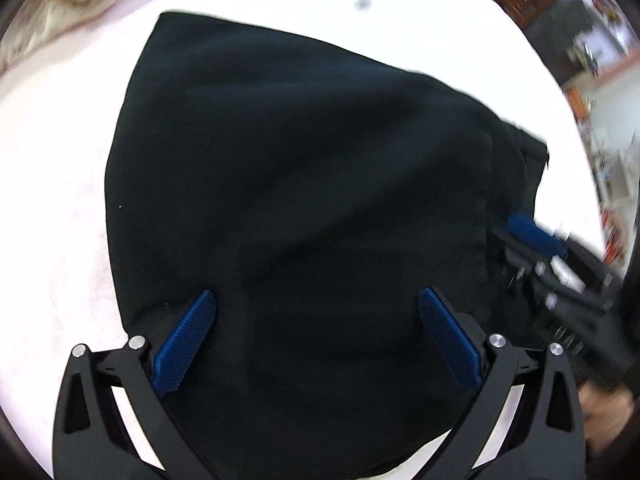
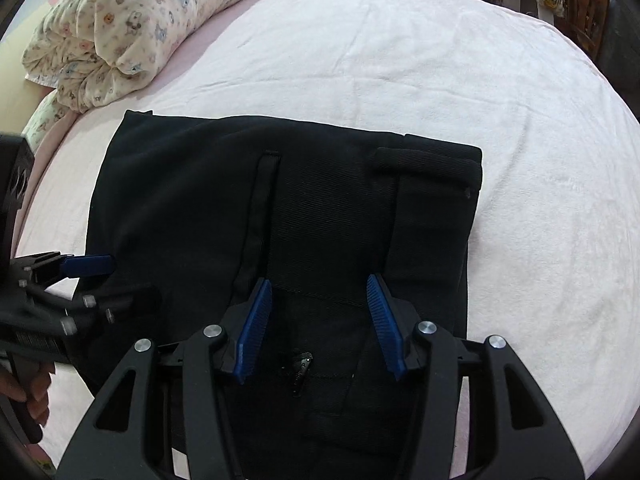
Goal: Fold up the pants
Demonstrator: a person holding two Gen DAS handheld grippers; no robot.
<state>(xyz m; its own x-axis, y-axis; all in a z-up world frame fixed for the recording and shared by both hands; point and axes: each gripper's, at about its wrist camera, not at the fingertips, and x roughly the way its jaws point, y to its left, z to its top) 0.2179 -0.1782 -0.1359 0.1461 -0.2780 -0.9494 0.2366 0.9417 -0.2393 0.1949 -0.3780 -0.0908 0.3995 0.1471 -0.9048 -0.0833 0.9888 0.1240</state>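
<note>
Black pants (image 2: pixel 280 208) lie folded flat on a pale pink bed (image 2: pixel 520 160), under both grippers.

Left gripper (image 1: pixel 316 312): jaws spread wide, released, pointing steeply down at the pants. Both blue pads (image 1: pixel 188 340) sit over dark cloth; nothing pinched between them. Pants fill the space ahead of the jaws and run past them on each side, with bare bed beyond the cloth's left edge. That view is blurred, so folds in the cloth are hard to read.

Right gripper (image 2: pixel 318 308): jaws part-way apart, not clenched. The 2 pads hang over the waistband end of the pants, a seam running ahead of the left pad and a dark button or clasp (image 2: pixel 300 364) just behind the gap. Cannot tell for sure if the pads touch the cloth; no fold is caught between them.

The left gripper shows at the left edge of the right view, over the pants' left edge, with a hand (image 2: pixel 24 396) on its grip. A rolled printed quilt (image 2: pixel 132 20) lies well ahead and to the left. Chair (image 2: pixel 586 12) far ahead on the right.
</note>
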